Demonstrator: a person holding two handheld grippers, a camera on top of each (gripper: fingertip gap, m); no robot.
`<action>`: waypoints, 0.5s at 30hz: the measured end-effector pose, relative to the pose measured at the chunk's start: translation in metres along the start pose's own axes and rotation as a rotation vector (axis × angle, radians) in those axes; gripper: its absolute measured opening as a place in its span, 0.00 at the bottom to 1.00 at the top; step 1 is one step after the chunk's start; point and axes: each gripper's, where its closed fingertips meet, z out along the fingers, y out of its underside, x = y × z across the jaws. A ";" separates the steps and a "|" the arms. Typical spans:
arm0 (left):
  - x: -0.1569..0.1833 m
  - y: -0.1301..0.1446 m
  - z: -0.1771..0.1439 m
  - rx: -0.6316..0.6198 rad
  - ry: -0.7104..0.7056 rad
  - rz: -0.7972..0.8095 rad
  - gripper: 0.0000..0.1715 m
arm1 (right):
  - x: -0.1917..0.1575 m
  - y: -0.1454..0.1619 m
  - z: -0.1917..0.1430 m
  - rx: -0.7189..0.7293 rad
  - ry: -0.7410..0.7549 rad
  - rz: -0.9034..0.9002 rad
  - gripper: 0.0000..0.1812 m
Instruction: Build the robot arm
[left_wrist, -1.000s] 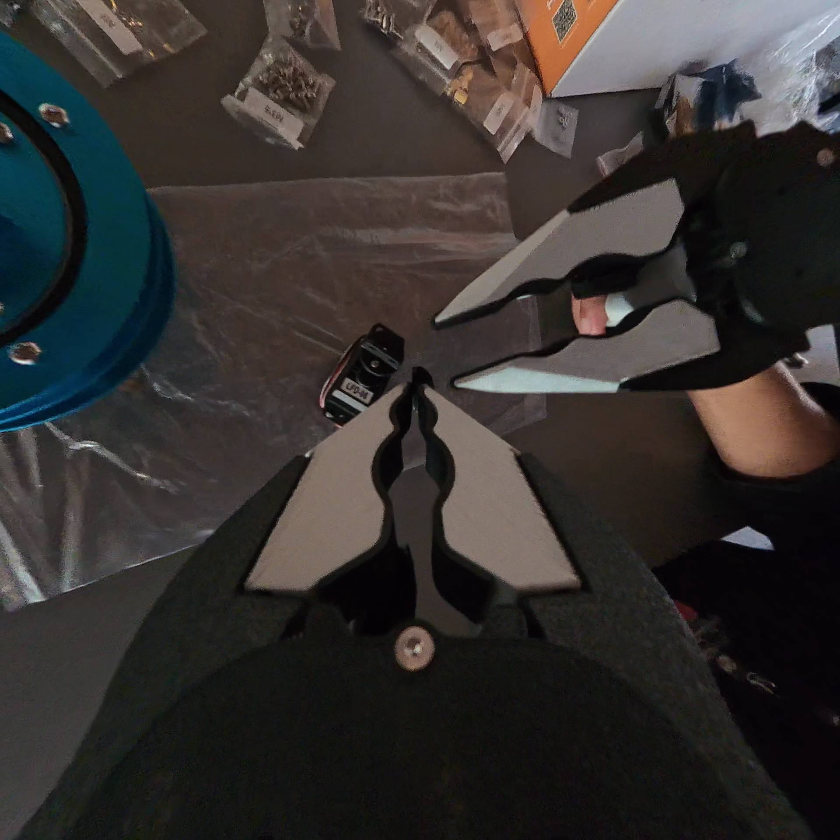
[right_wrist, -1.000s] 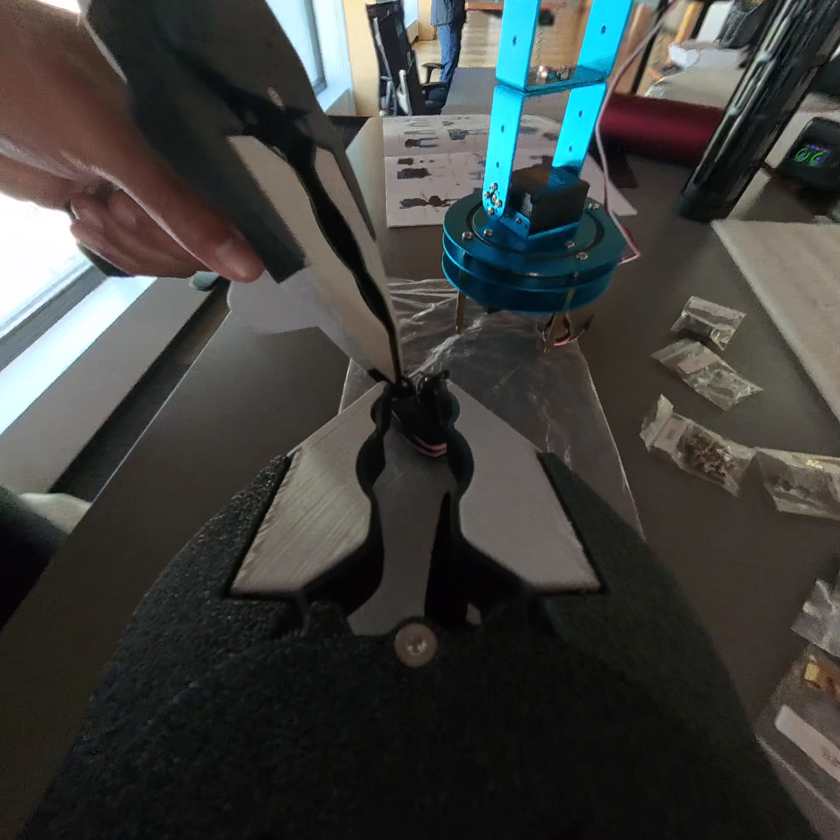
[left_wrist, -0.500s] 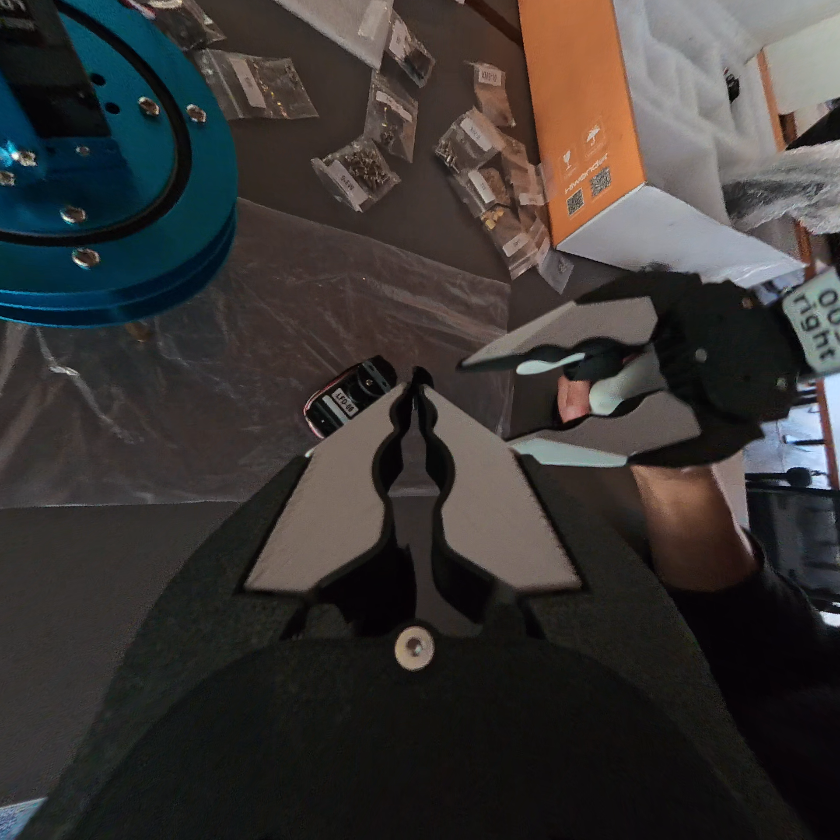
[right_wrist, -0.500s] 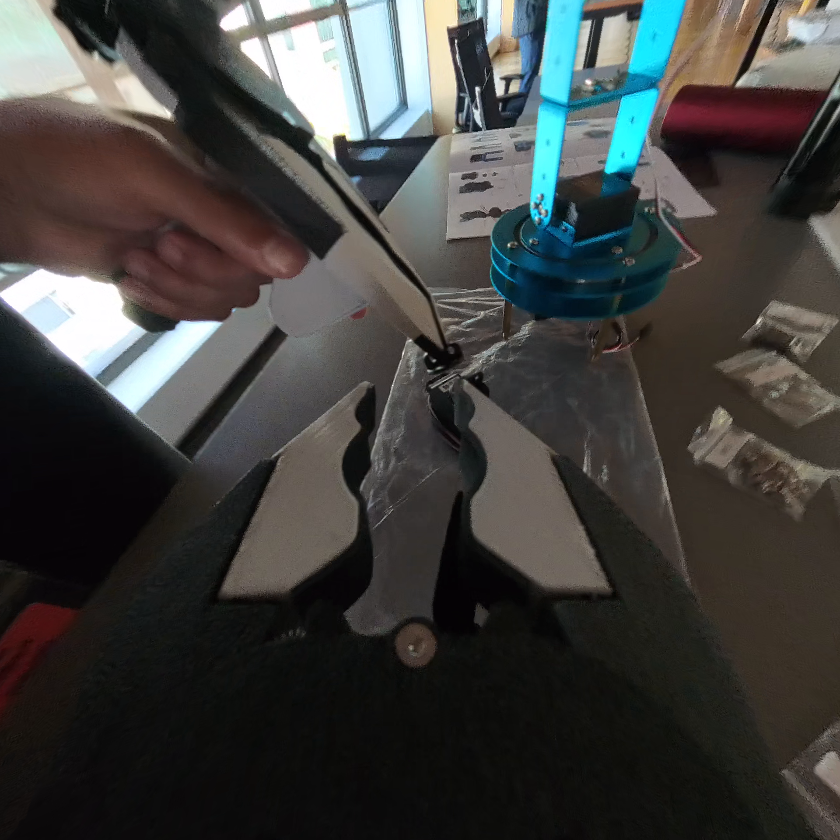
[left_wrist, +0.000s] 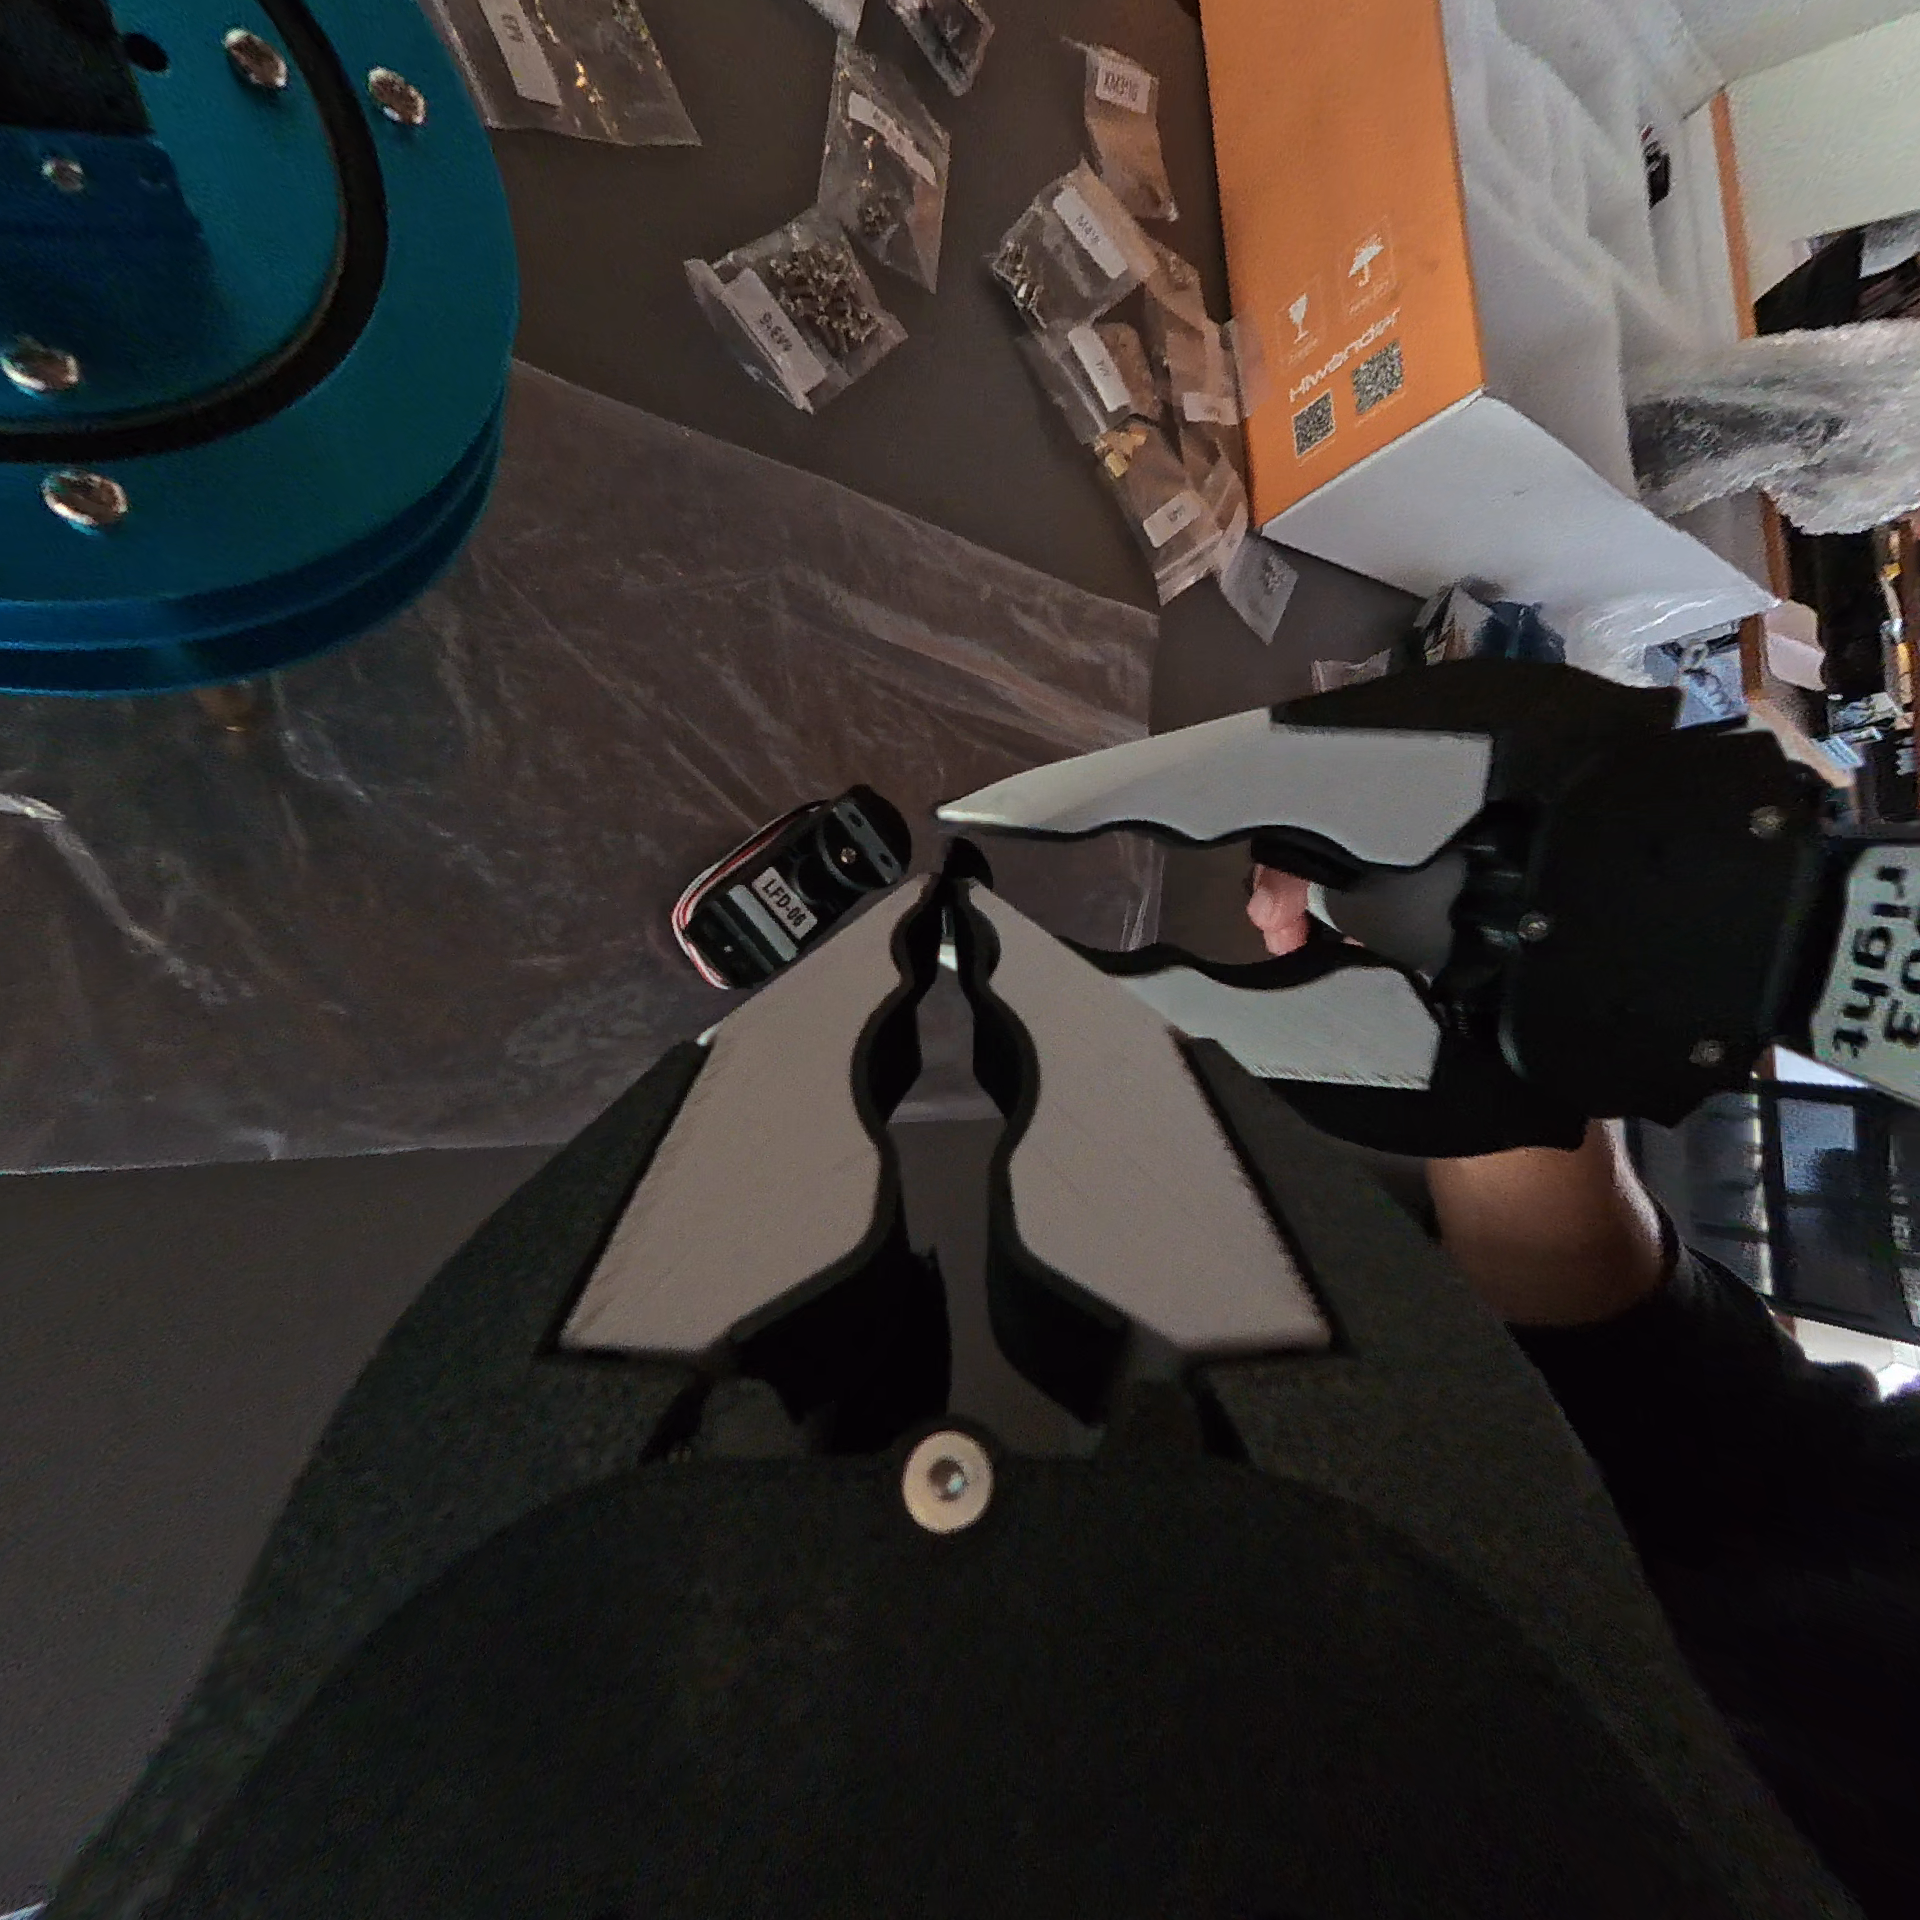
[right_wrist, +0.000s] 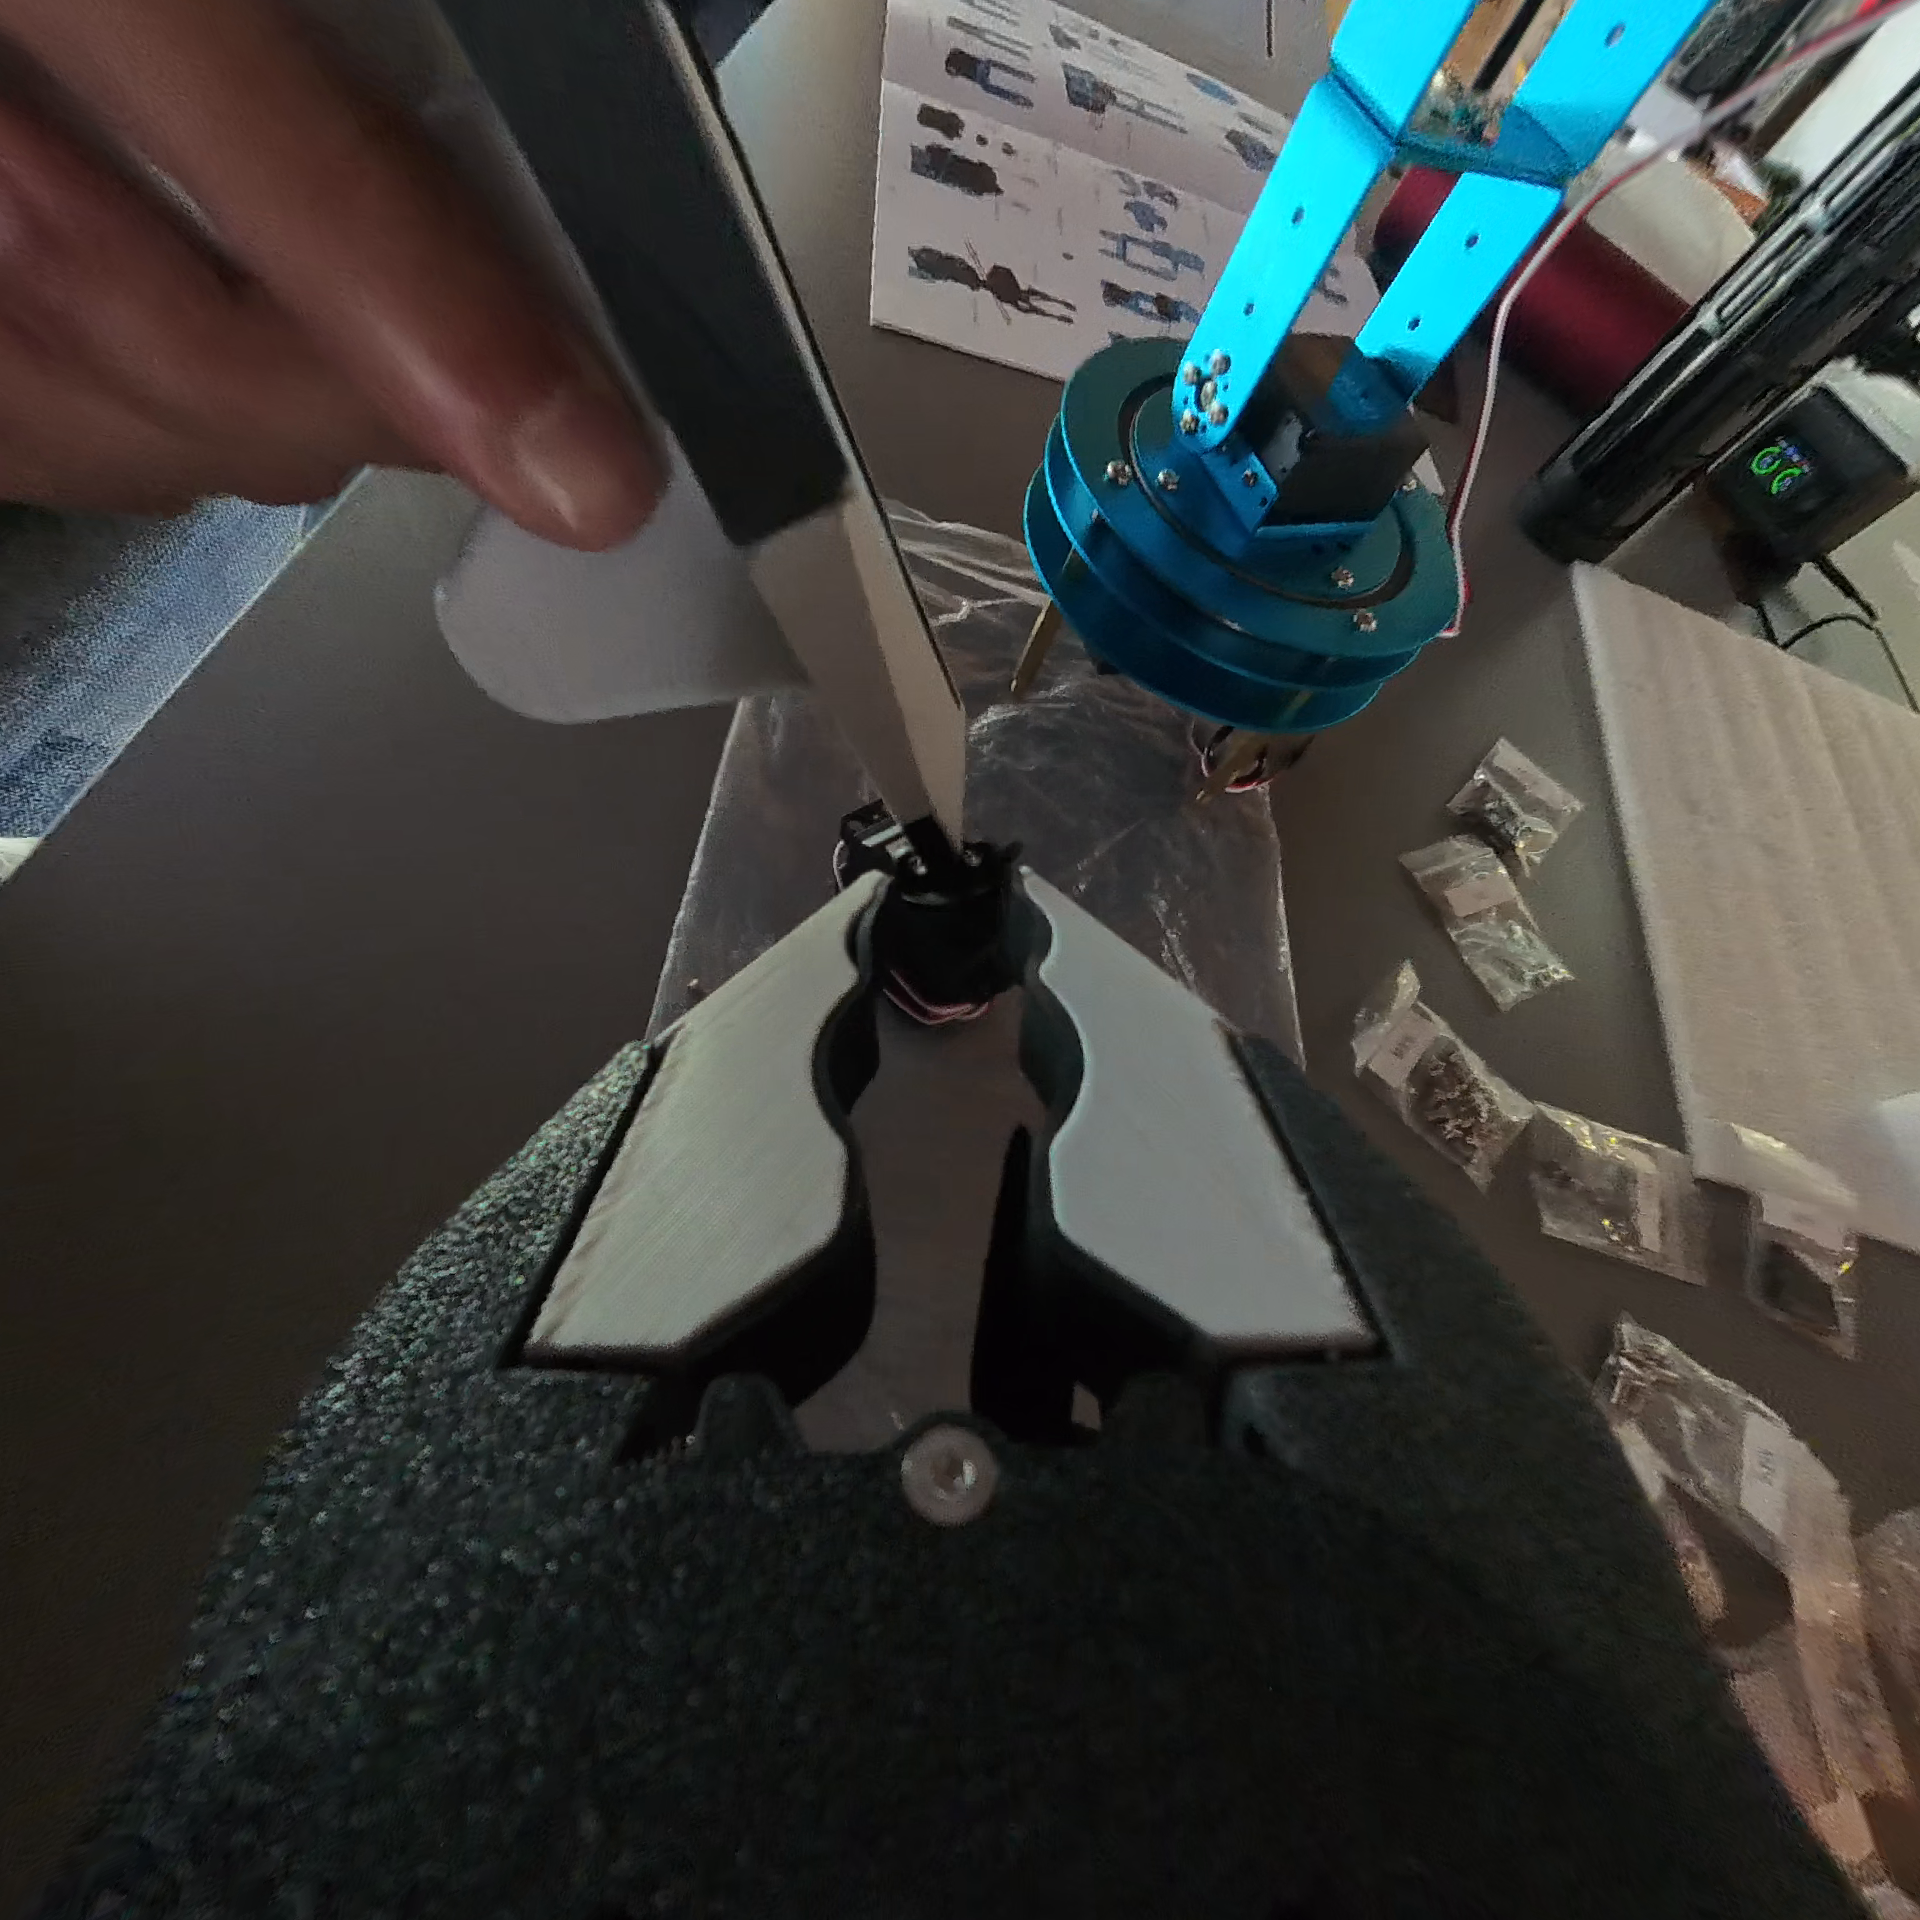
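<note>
Spanning dark grey worktop (left_wrist: 187, 1299), clear crinkled plastic sheet (left_wrist: 436, 852) lies under round blue metal turntable base (right_wrist: 1236, 592). Orange-and-white cardboard box (left_wrist: 1340, 260) bears printed symbols and codes; small clear screw bags (left_wrist: 800, 301) carry white labels. Right gripper (right_wrist: 948, 883) fingers apart, flanking small black servo motor (left_wrist: 795, 904); servo on sheet, white label up, long axis diagonal, red-white wires trailing. Left gripper (left_wrist: 943, 888) fingers together, pinching servo's small black tip.
</note>
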 end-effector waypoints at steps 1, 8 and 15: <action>0.000 0.000 0.001 0.003 0.003 -0.011 0.00 | -0.001 -0.001 0.000 0.001 -0.006 -0.006 0.12; 0.007 -0.010 -0.005 0.070 0.071 0.046 0.04 | 0.012 -0.004 -0.003 0.020 -0.027 0.026 0.11; -0.040 0.016 0.000 0.024 -0.004 0.594 0.26 | 0.003 0.011 0.000 0.094 -0.482 0.260 0.11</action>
